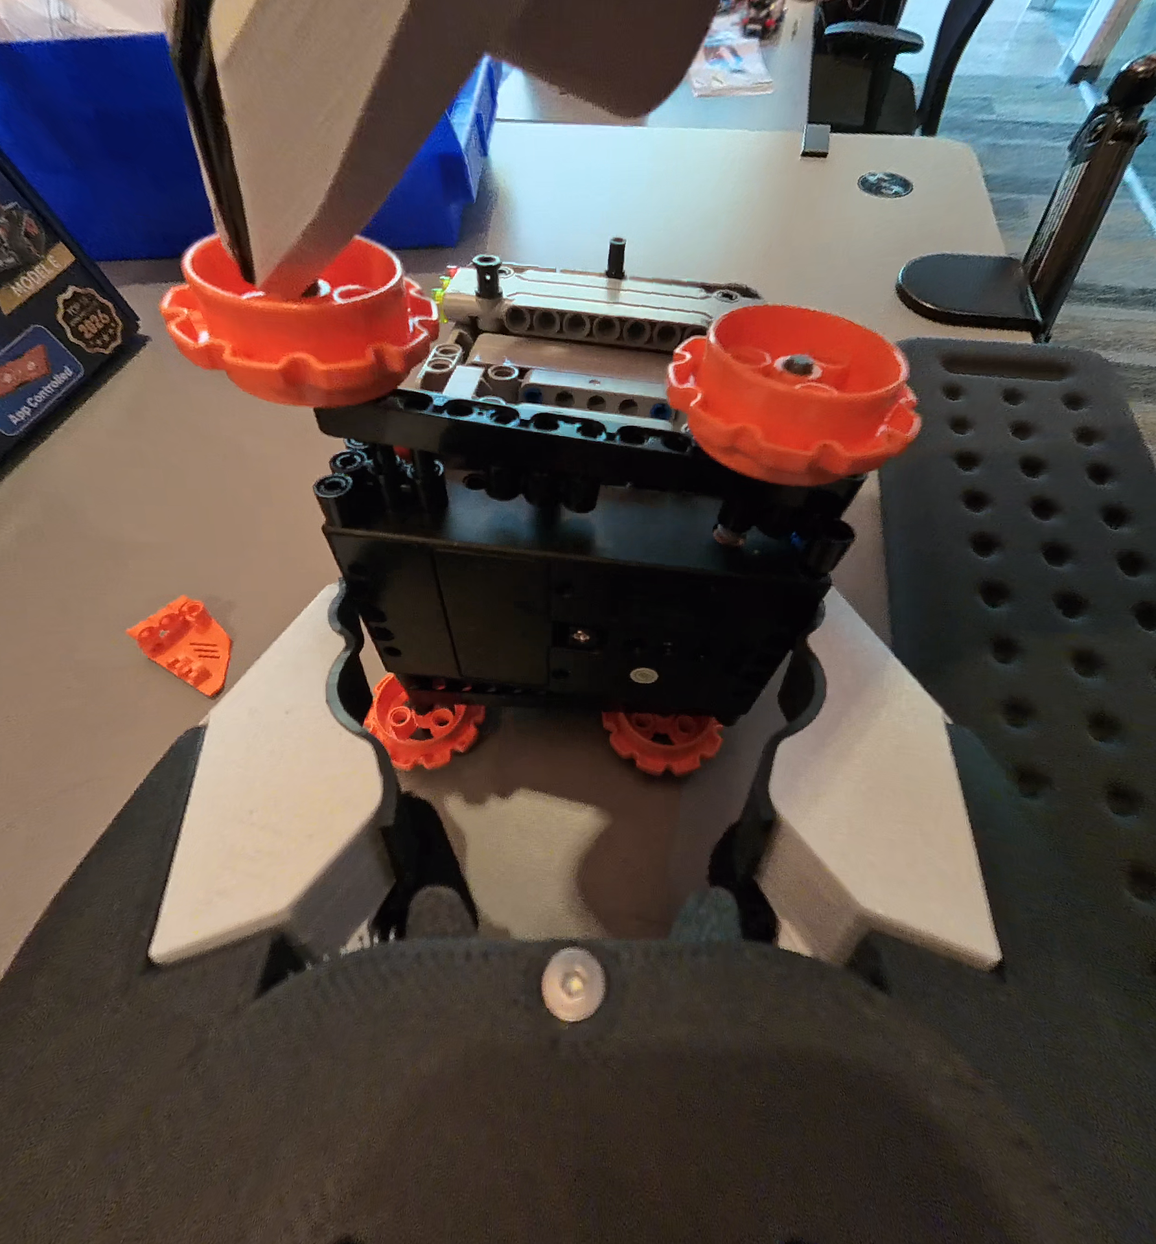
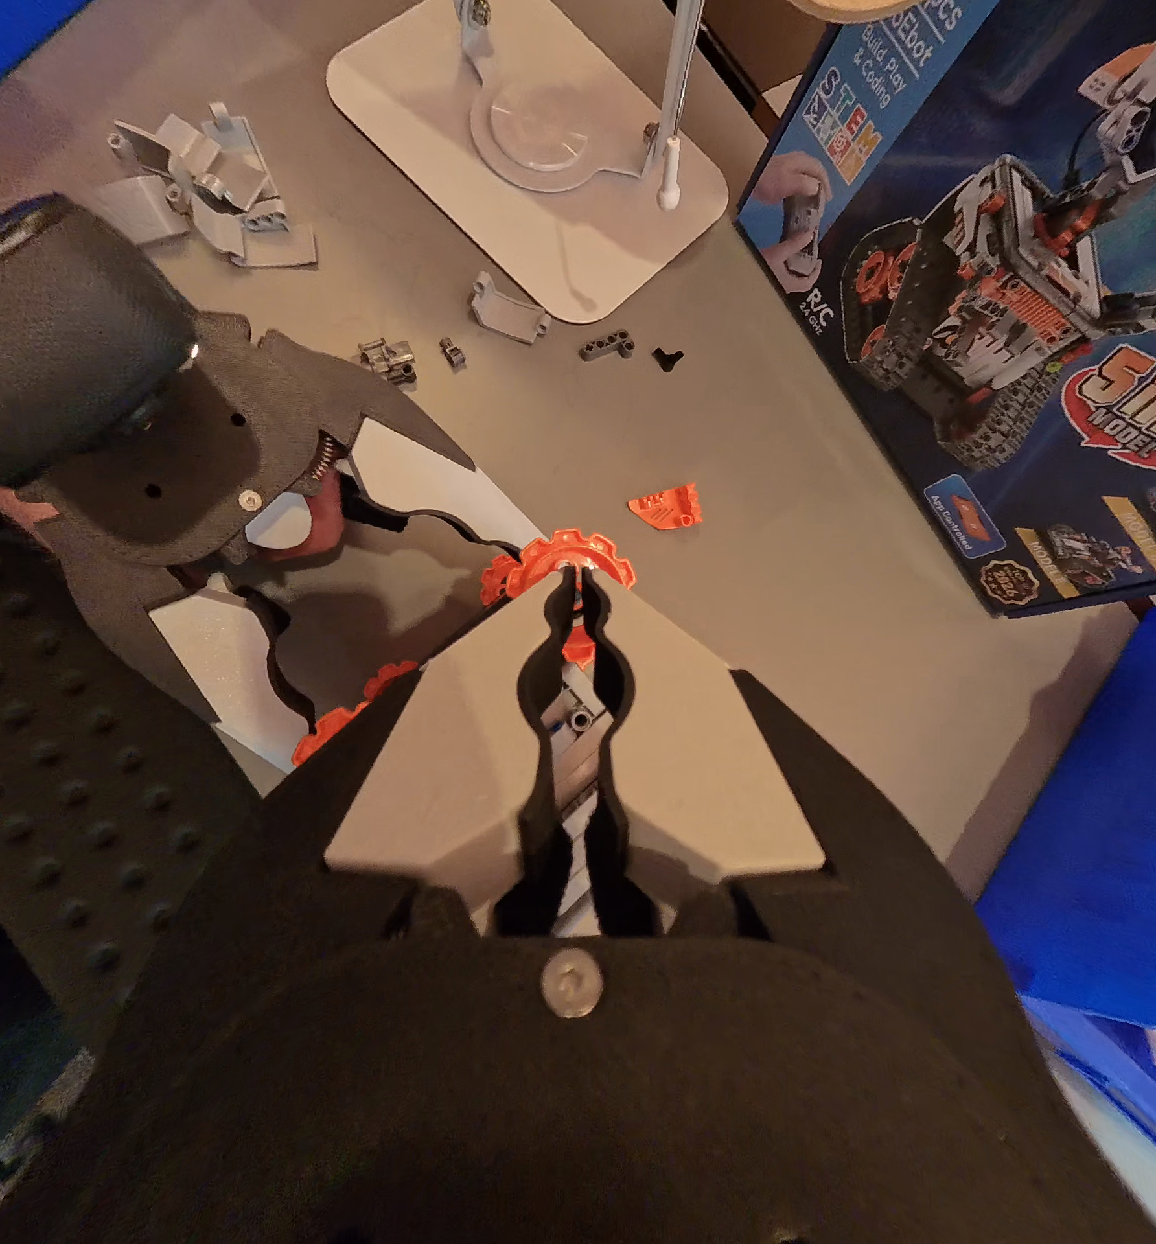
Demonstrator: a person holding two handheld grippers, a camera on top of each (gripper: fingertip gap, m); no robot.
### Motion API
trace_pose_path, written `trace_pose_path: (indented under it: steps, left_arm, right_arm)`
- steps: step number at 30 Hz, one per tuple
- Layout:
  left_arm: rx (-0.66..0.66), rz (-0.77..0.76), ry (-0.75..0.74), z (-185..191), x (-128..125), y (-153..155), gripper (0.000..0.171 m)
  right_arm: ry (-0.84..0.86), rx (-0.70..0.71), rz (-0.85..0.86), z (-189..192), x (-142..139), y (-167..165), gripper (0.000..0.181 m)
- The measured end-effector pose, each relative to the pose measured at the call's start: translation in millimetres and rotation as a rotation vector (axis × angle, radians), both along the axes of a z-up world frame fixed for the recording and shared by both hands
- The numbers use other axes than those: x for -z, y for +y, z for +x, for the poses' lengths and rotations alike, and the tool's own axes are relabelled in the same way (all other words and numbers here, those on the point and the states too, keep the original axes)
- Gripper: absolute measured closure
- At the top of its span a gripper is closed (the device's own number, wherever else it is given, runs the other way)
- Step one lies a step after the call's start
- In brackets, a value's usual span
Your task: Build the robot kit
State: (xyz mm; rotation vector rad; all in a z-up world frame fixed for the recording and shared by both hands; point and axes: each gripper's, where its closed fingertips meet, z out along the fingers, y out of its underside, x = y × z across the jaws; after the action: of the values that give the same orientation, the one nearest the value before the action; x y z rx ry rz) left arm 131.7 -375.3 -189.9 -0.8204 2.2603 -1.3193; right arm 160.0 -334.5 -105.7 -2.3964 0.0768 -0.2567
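My left gripper (image 1: 582, 626) is shut on a black brick-built chassis (image 1: 562, 606), holding it by its sides just above the grey table (image 1: 90, 538). The chassis carries two large orange wheels on top, one left (image 1: 306, 330) and one right (image 1: 794, 394), and two small orange gears (image 1: 424, 723) below. My right gripper (image 2: 576, 572) comes down from above, its tips inside the left wheel's cup (image 2: 579, 548), shut on the hub pin. It shows in the left wrist view as a white finger (image 1: 333, 134). The left gripper (image 2: 245, 538) also shows in the right wrist view.
A loose orange panel piece (image 1: 181, 646) (image 2: 666, 506) lies on the table left of the chassis. The kit's picture box (image 2: 1033, 303), blue bins (image 2: 1114, 808), a white stand base (image 2: 528, 168), grey loose parts (image 2: 205, 188) and a black perforated mat (image 1: 1046, 572) surround it. Left tips to right tips: about 9 cm.
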Motion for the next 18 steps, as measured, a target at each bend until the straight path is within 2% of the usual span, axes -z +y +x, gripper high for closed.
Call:
trace_pose_path:
  steps: [6, 10, 18]
  left_arm:
    - [-0.016, 0.058, -0.036, -0.1, -2.3, 0.1, 0.049]
    - [-0.008, 0.039, -0.013, -0.2, -1.0, -0.7, 0.051]
    - [0.006, 0.025, -0.002, -1.1, -0.5, -2.5, 0.051]
  right_arm:
    - [0.093, 0.026, 0.071, -0.7, -1.8, -4.6, 0.181]
    - [0.117, 0.04, 0.09, 2.0, 2.0, -3.5, 0.181]
    - [0.016, 0.005, 0.065, 1.9, 5.8, 1.5, 0.181]
